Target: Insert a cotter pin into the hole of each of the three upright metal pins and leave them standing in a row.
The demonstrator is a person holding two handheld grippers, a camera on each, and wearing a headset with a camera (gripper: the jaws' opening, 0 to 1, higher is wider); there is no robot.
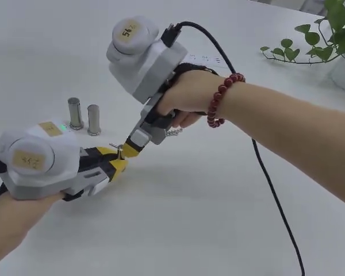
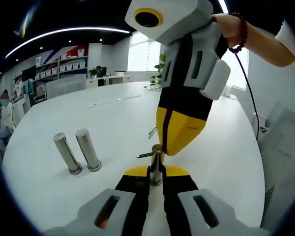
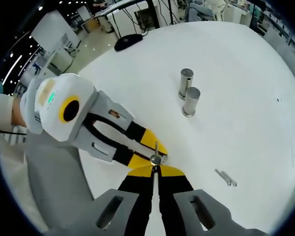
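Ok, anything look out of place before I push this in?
Nothing stands out. Two metal pins stand upright side by side; the third pin sits clamped in the left gripper, the right gripper at its top with a cotter pin. Spare cotter pins lie flat nearby.

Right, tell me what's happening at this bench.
A person works two handheld grippers. The left gripper holds one metal pin upright. The right gripper, shut on a cotter pin, has it through the hole near that pin's top, tip poking out the far side. Two more metal pins stand side by side, apparently without cotter pins. Spare cotter pins lie on the table.
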